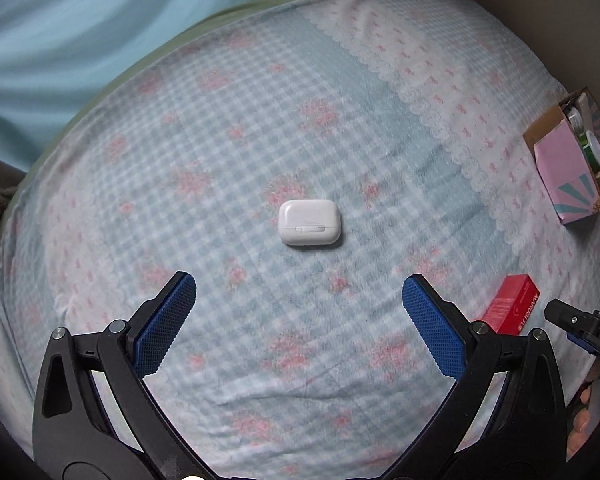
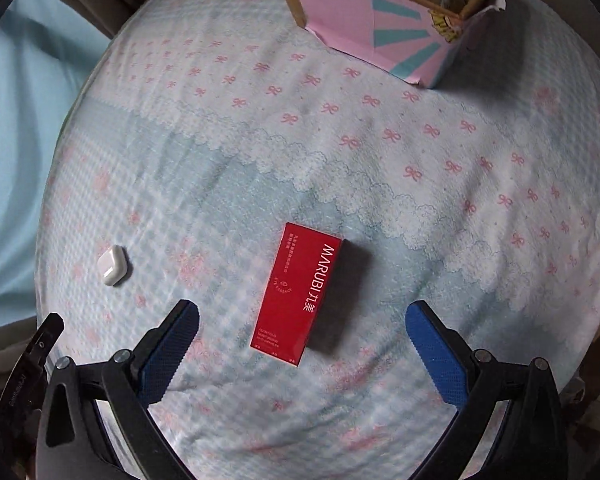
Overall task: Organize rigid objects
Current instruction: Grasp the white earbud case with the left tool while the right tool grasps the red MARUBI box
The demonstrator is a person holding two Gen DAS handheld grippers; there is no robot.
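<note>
A white earbud case [image 1: 309,222] lies flat on the patterned blanket, a short way ahead of my left gripper [image 1: 299,285], which is open and holds nothing. In the right wrist view the case [image 2: 114,265] shows small at the left. A red MARUBI box [image 2: 300,294] lies lengthwise on the blanket, its near end between the open fingers of my right gripper [image 2: 302,313], touching neither. The same red box [image 1: 510,304] appears at the right of the left wrist view, beside the right gripper's dark body [image 1: 580,322].
A pink and teal cardboard box [image 2: 380,24] stands open at the far right of the bed, with jars and a green-banded container inside; in the left wrist view the box [image 1: 568,160] sits at the right edge. A light blue sheet [image 1: 80,40] lies beyond the blanket. A hand [image 1: 592,408] shows at lower right.
</note>
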